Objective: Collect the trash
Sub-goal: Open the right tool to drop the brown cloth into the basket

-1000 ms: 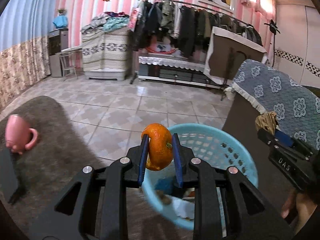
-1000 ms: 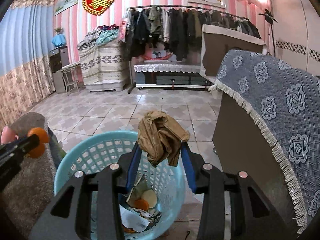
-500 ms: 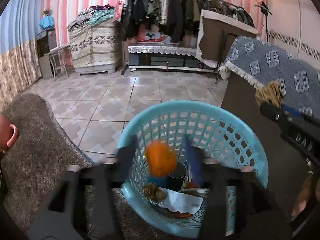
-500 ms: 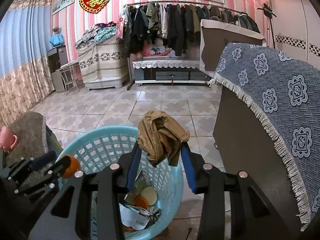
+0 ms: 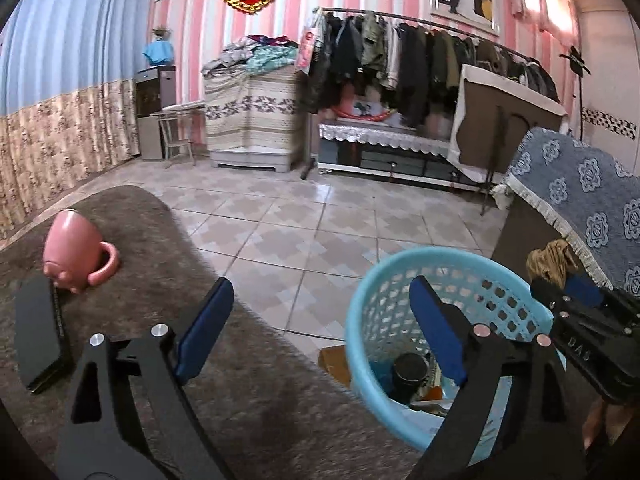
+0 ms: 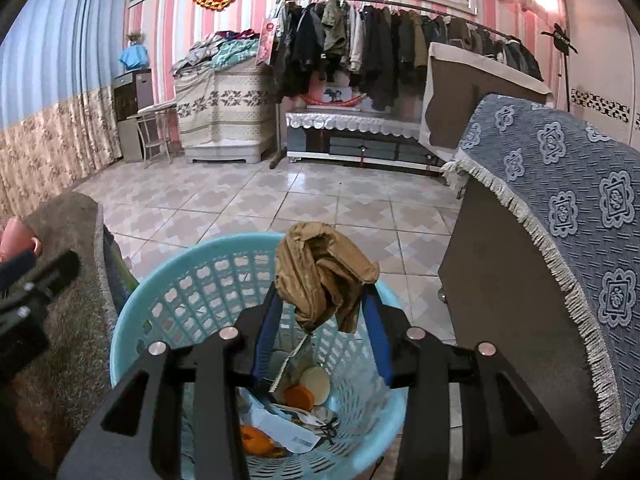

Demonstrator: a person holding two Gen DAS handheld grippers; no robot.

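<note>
Right gripper (image 6: 322, 312) clamped crumpled brown rag (image 6: 324, 276) directly above round blue plastic mesh basket (image 6: 132, 312); left gripper (image 5: 320, 320) opening, empty, beside rim.

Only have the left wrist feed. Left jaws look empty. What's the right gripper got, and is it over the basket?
Observer: The right gripper is shut on a crumpled brown rag, hanging above the blue basket, near its far rim.
Operator: Can't see the bottom of the basket from here. Anything orange in there?
Observer: Yes, the right wrist view shows orange peel pieces lying among paper scraps at the bottom.
Operator: Left gripper clear of the basket?
Observer: The left gripper, its jaws opening with nothing between them, appears at the right view's left edge, over the grey rug beside the basket, not above it.
</note>
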